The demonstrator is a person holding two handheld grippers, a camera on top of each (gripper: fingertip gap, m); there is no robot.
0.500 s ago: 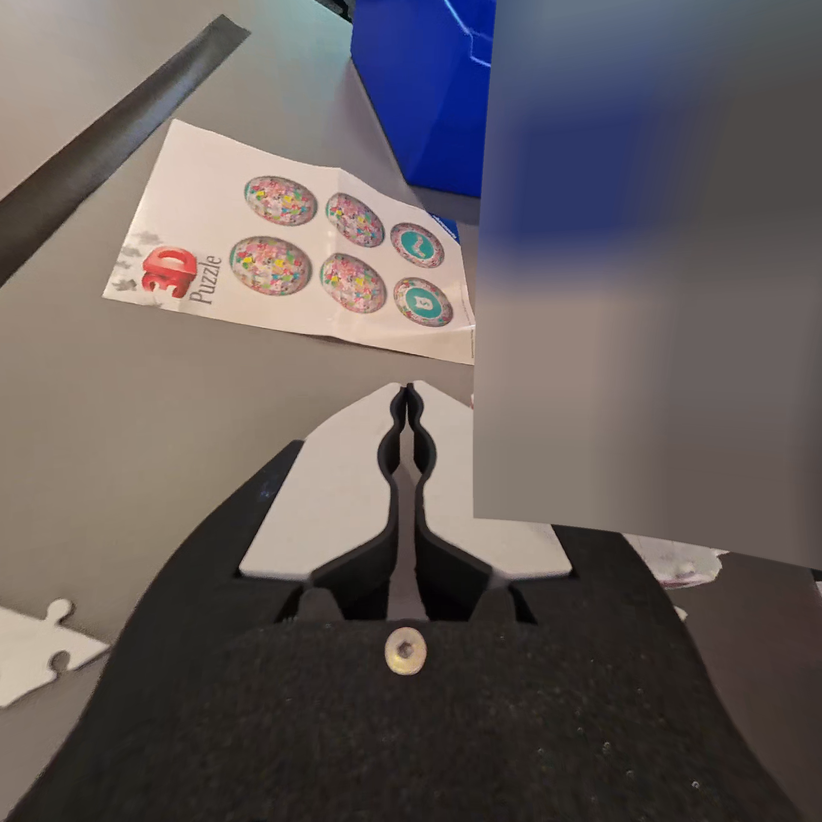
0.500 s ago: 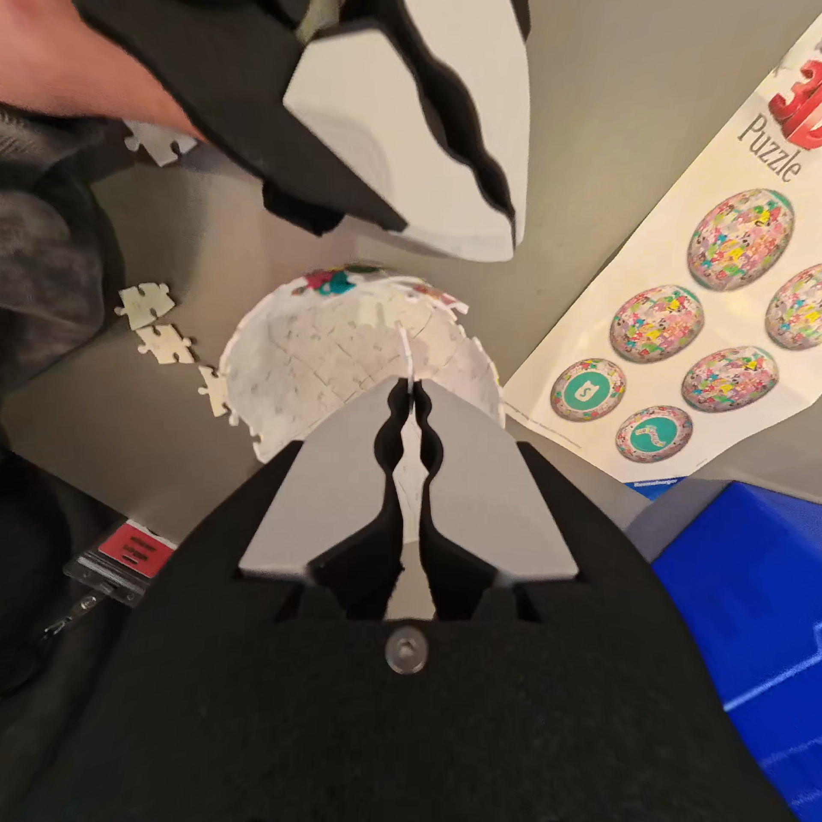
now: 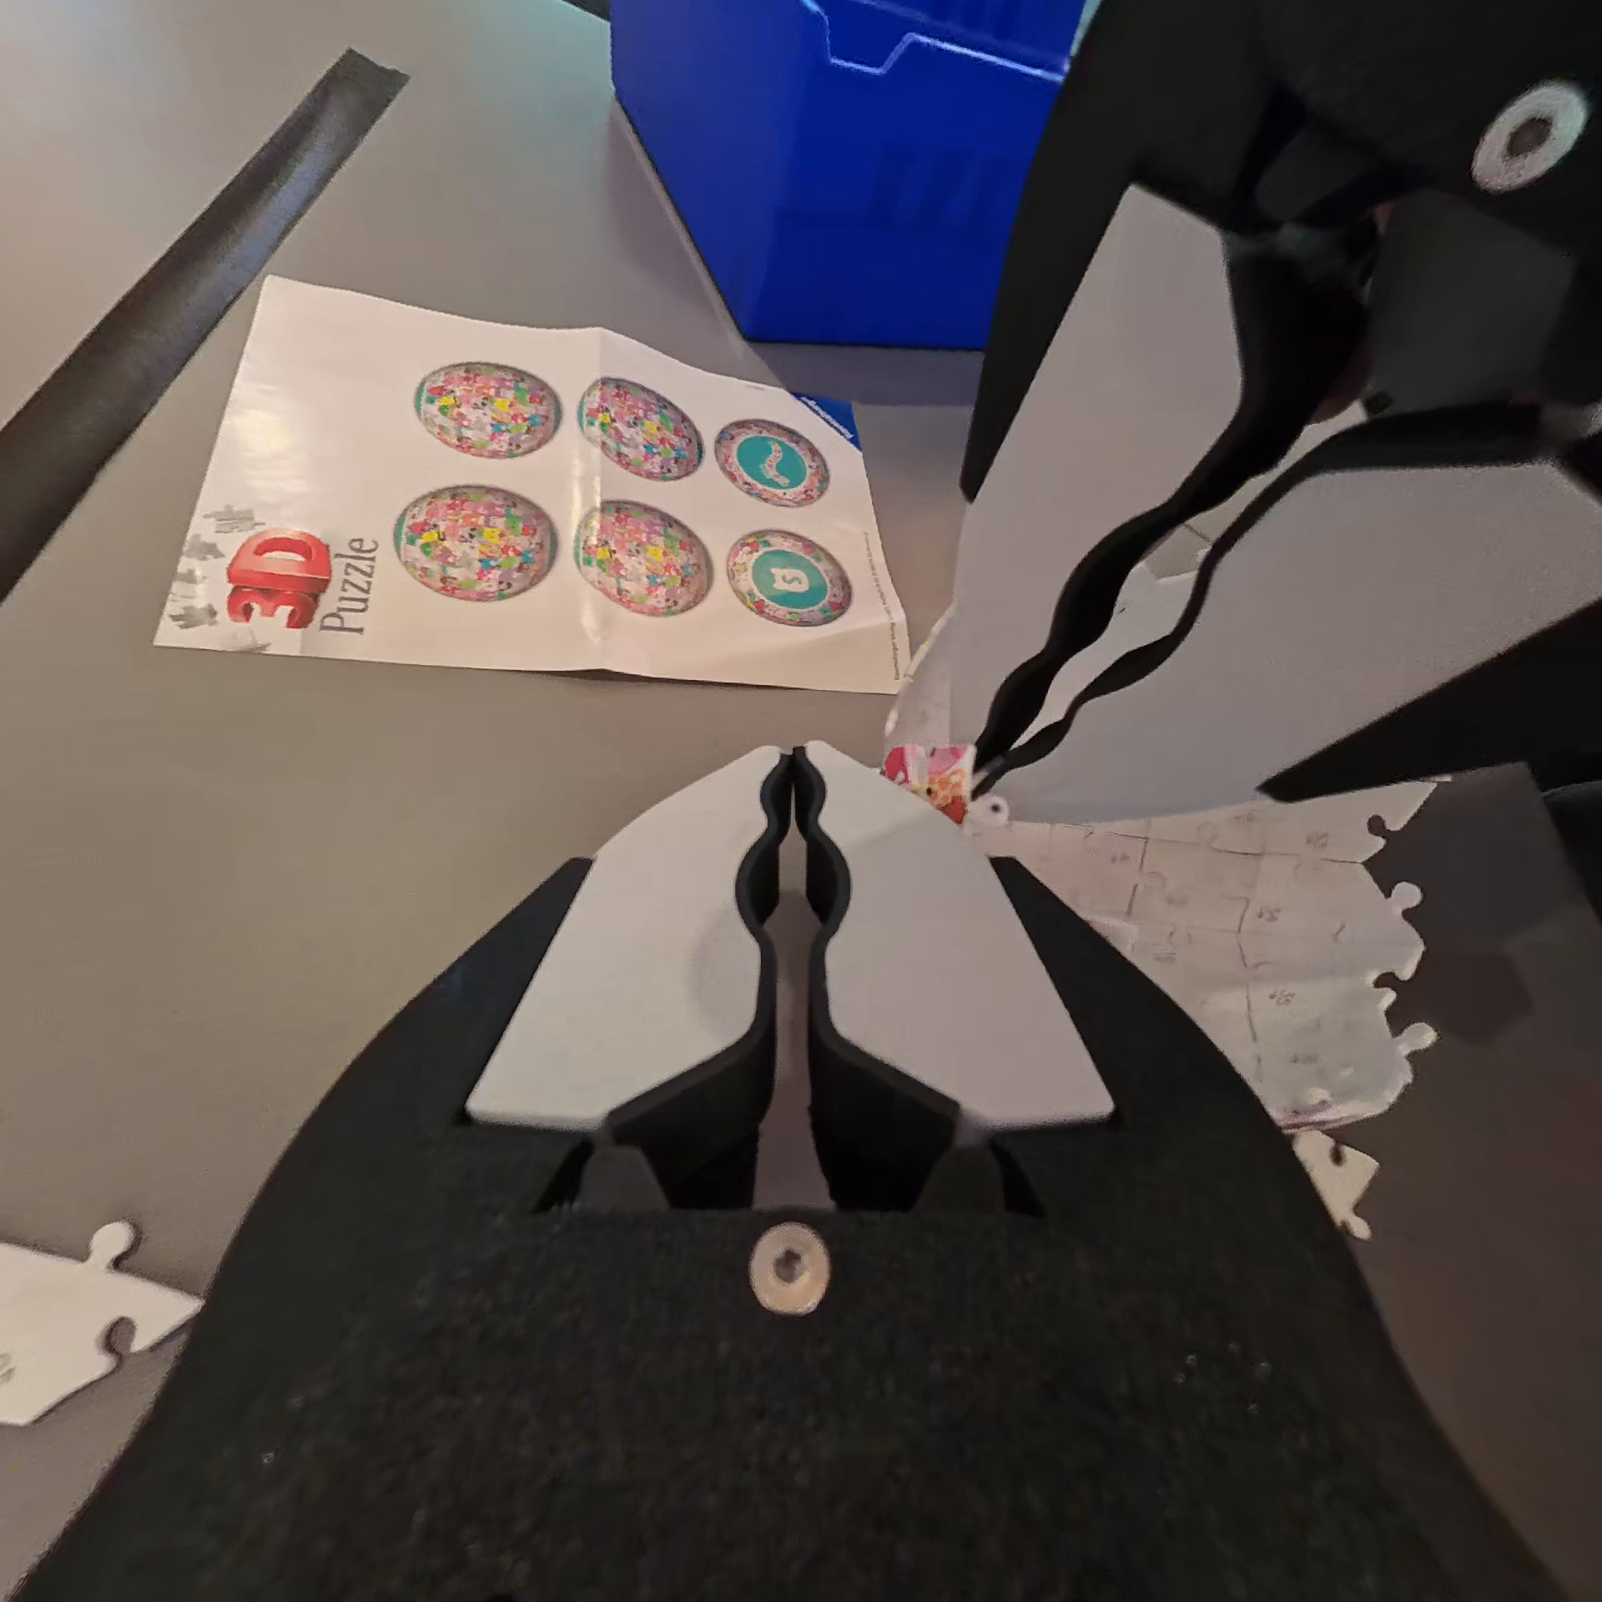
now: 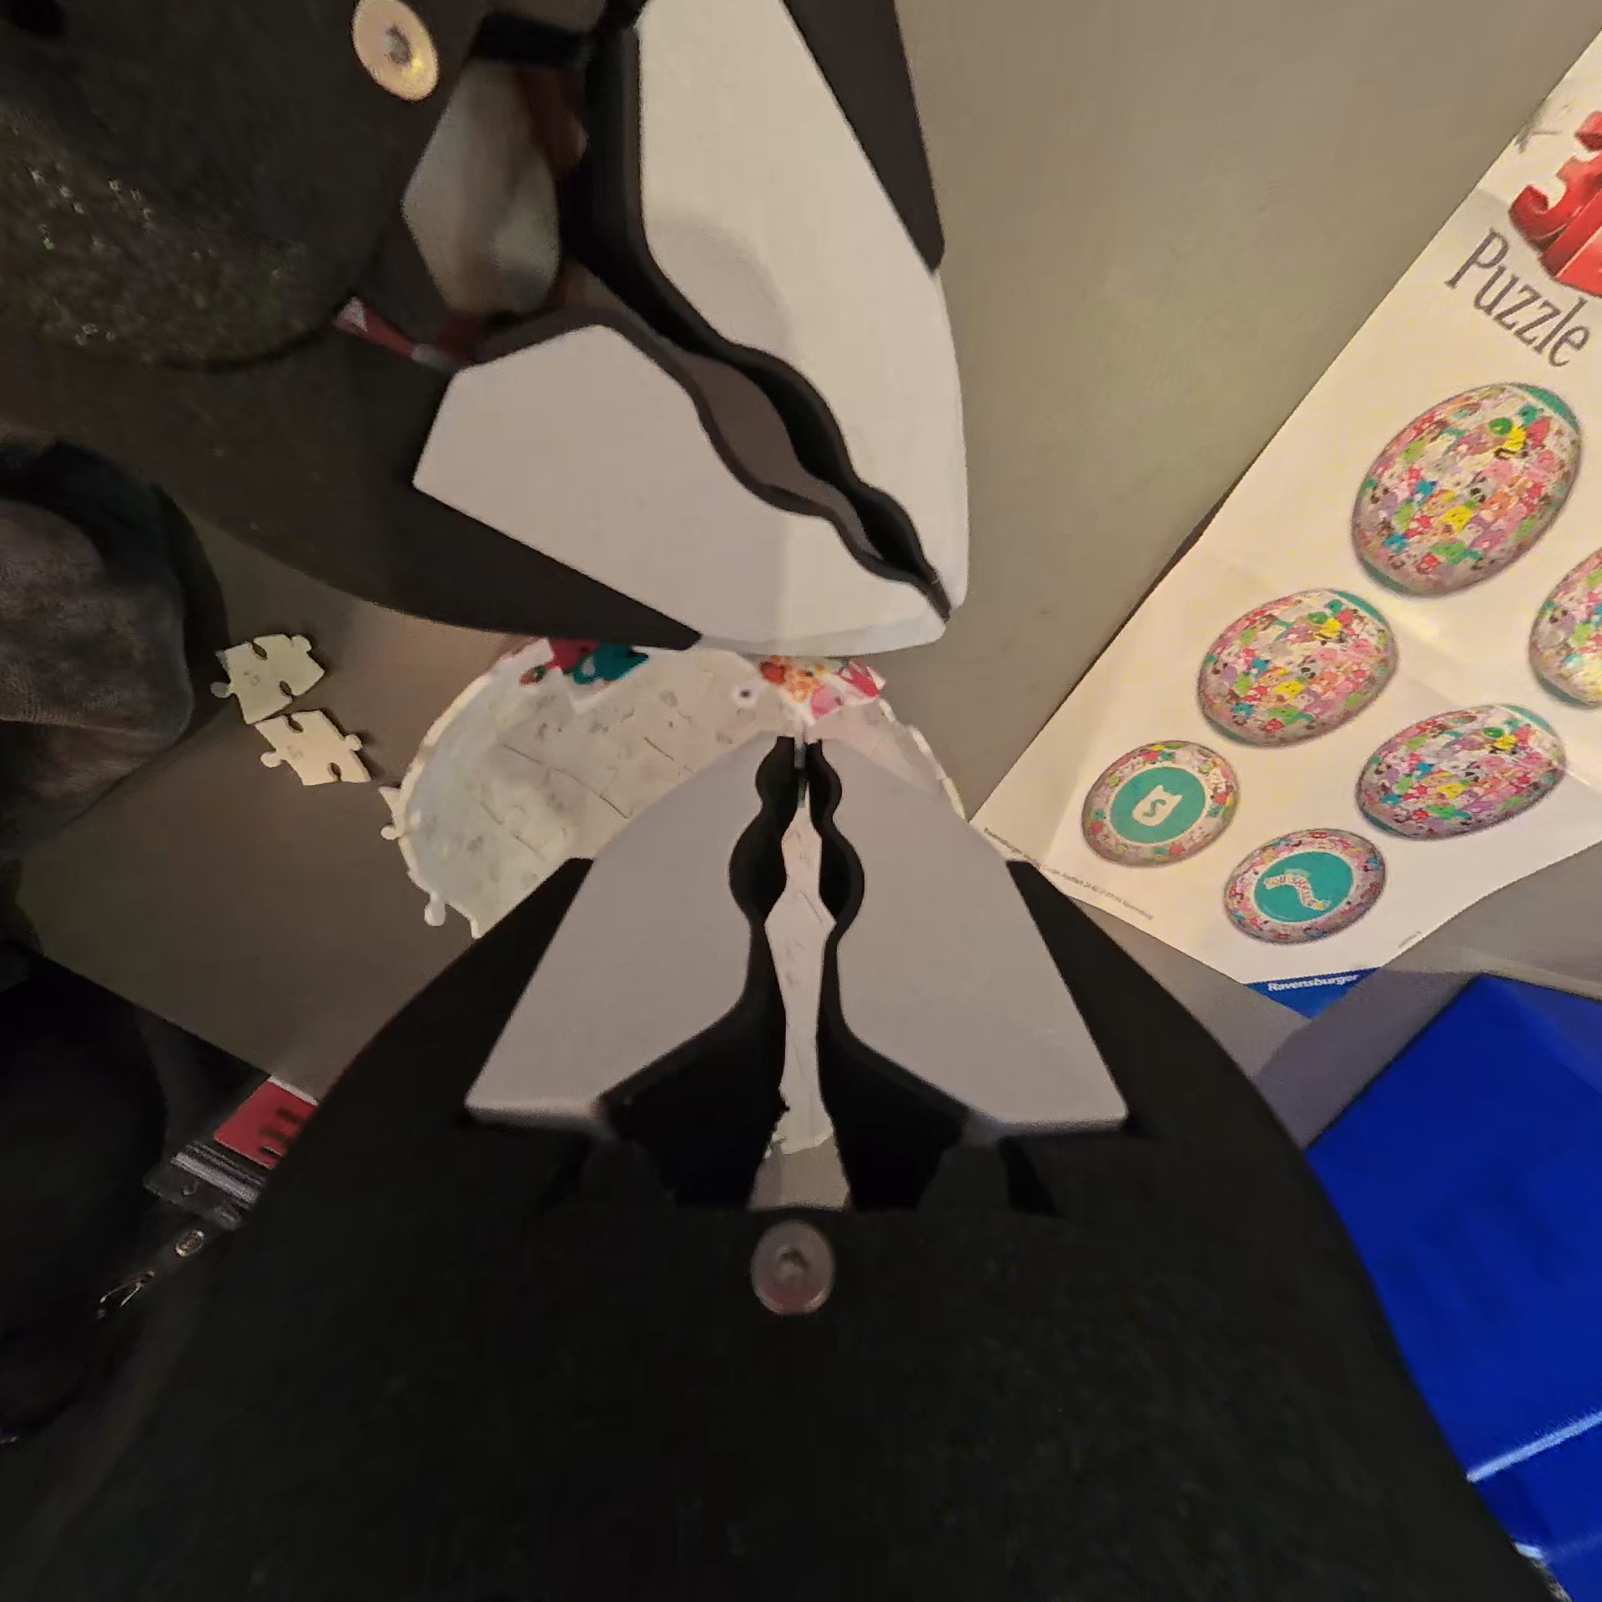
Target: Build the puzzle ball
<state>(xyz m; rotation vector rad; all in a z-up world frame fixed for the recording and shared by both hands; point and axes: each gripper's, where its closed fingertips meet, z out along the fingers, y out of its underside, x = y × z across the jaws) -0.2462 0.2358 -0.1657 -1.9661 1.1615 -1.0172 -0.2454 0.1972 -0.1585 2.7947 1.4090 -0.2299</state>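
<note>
My left gripper [image 3: 793, 763] has its jaws closed with nothing between them, hovering over the bare grey surface [image 3: 364, 832]. My right gripper [image 4: 796, 752] has its jaws pinched on the rim of the half-built puzzle ball [image 4: 555, 780], a white shell with coloured pieces along its far edge, resting on the surface. In the left wrist view the ball sits at 3 o'clock, just beside my left jaws. The instruction sheet [image 3: 537, 494] lies flat at 11 o'clock there, with a blue bin [image 3: 832, 173] at 12 o'clock behind it; I cannot see what the bin holds. Two loose puzzle pieces [image 4: 290, 706] lie at 9 o'clock in the right wrist view.
</note>
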